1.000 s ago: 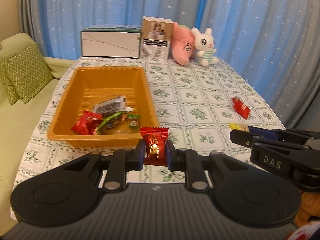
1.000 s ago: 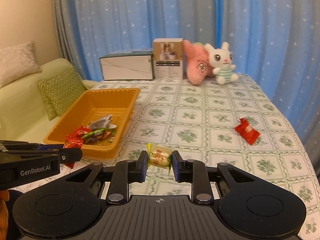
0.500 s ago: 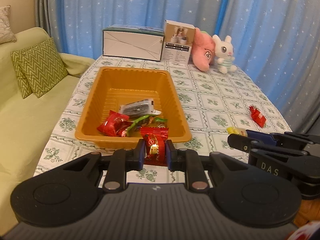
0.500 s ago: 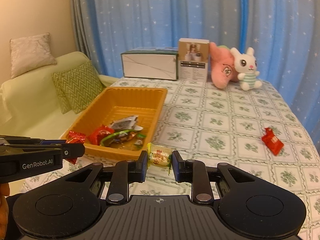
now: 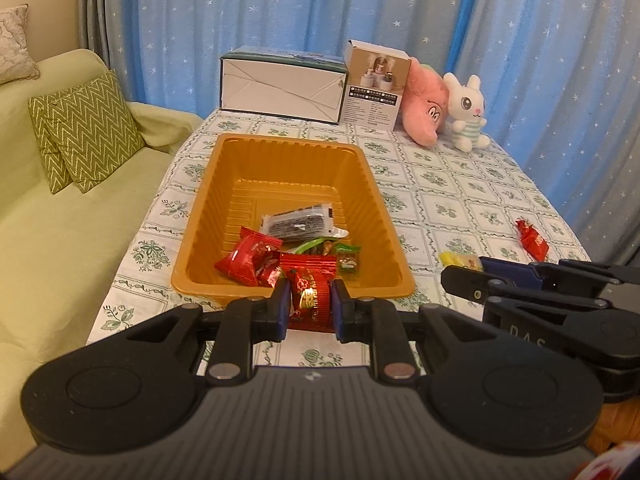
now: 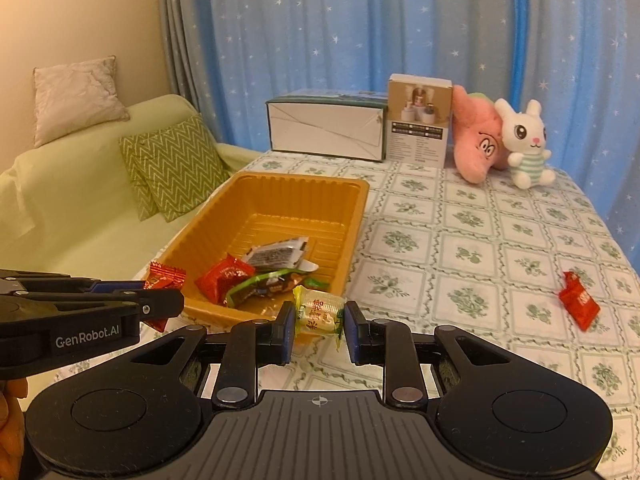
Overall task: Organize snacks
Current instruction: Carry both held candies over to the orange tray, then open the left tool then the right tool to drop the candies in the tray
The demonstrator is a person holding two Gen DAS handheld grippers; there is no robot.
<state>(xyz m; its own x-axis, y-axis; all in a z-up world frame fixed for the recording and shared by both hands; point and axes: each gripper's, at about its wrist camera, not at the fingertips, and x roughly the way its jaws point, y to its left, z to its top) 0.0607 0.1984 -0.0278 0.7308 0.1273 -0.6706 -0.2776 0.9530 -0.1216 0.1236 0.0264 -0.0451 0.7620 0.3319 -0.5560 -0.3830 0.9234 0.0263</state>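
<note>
In the left wrist view, a red candy (image 5: 310,298) is clenched in the left gripper (image 5: 309,309) at the near rim of the orange tray (image 5: 192,248), which has drawn closer and more central than a second ago; snacks already lie inside. In the right wrist view, a yellow candy (image 6: 320,312) is grasped by the right gripper (image 6: 319,325), likewise brought up to the tray's near corner. One red packet (image 6: 578,300) is left on the worktop (image 6: 460,240). Both drops are judged imminent.
</note>
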